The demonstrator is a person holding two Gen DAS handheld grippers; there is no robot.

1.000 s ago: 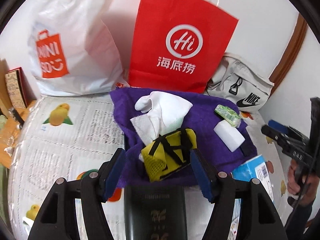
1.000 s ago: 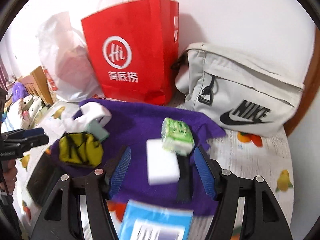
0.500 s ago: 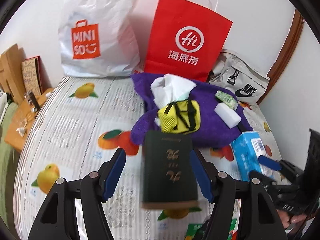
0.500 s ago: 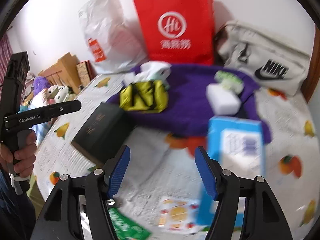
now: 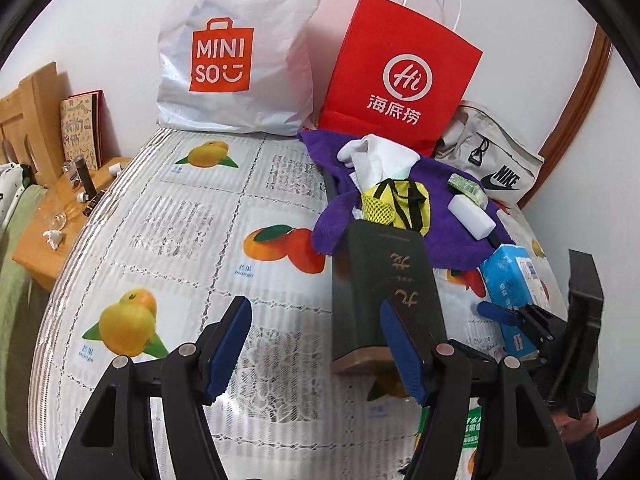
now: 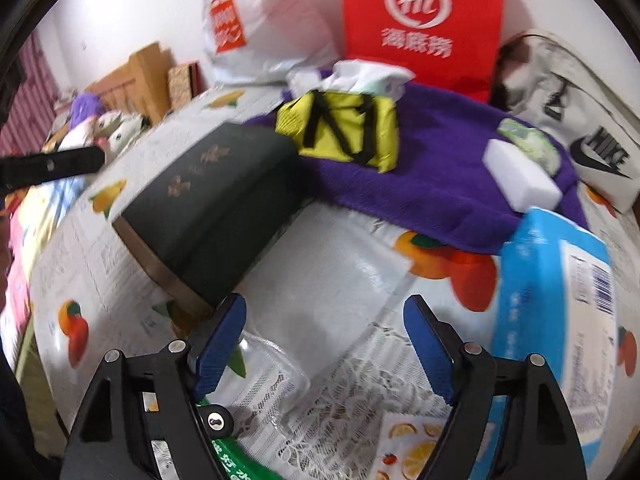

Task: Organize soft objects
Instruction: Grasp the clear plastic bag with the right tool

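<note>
A purple towel (image 5: 452, 236) (image 6: 432, 168) lies at the table's back right. On it lie a white cloth (image 5: 380, 156) (image 6: 360, 76), a yellow mesh pouch (image 5: 396, 204) (image 6: 340, 128), a white sponge block (image 5: 470, 216) (image 6: 520, 180) and a green tissue pack (image 5: 466, 186) (image 6: 528, 140). A blue tissue pack (image 5: 512, 284) (image 6: 560, 292) lies in front of the towel. My left gripper (image 5: 316, 344) is open and empty above the tablecloth. My right gripper (image 6: 324, 344) is open and empty, near the table's front, and shows at the right of the left wrist view (image 5: 520, 316).
A dark green book (image 5: 384, 284) (image 6: 216, 208) lies beside the towel. A white Miniso bag (image 5: 236, 48), a red paper bag (image 5: 400, 72) (image 6: 420, 20) and a grey Nike bag (image 5: 488, 160) (image 6: 580, 120) stand against the wall. A wooden side table (image 5: 60, 216) stands at the left.
Both grippers have pulled back from the towel toward the table's front. The left one swung left, the right one swung left and lower. Both stayed open and empty.
</note>
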